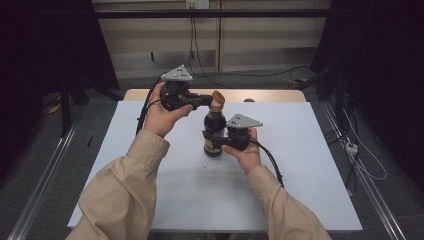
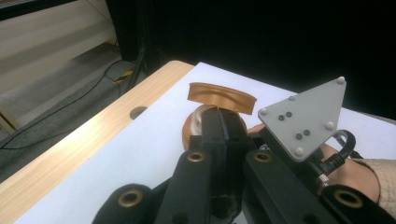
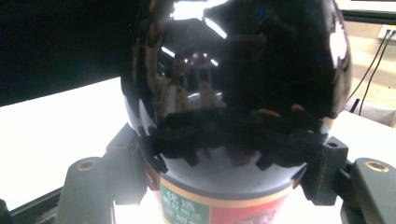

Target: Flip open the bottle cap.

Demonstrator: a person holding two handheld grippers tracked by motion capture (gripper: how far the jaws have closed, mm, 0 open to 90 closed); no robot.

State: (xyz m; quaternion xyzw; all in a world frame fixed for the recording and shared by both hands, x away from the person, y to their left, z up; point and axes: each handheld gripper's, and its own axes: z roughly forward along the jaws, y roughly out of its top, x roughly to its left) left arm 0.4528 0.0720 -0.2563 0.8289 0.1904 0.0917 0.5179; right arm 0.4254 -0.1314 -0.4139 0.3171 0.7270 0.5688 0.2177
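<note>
1. Two forearms in beige cloth sleeves (image 1: 125, 195) enter from the near edge of the table and angle inward toward its centre.
2. The right hand (image 1: 246, 152) sits low over the white matte table sheet (image 1: 310, 165), holding the right gripper (image 1: 212, 142) roughly level, its grey three-cornered plate (image 1: 243, 121) on top and a black cable trailing back along the wrist.
3. The right gripper's jaws are clamped on the body of a dark glossy bottle (image 1: 214, 132), which stands upright on the sheet near the table's middle. In the right gripper view the two black jaws press both flanks of the bottle (image 3: 233, 93), just above a label with gold, green and red bands (image 3: 210, 205); the rounded shoulder mirrors the room lights.
4. The left hand (image 1: 160, 116) is raised higher and farther out, wrist cocked, pointing the left gripper (image 1: 206, 101) sideways at the bottle's top.
5. The left gripper's jaws are pressed together at the white spout under an orange-brown hinged flip cap (image 1: 217, 100), whose lid is tilted open. Whether they actually pinch the cap or spout cannot be told.
6. In the left gripper view the lid (image 2: 222, 97) reads as a smooth plastic disc with a raised rim.
7. Beyond the sheet runs a strip of pale wooden tabletop (image 1: 270, 95) with a round hole (image 2: 138, 112).
</note>
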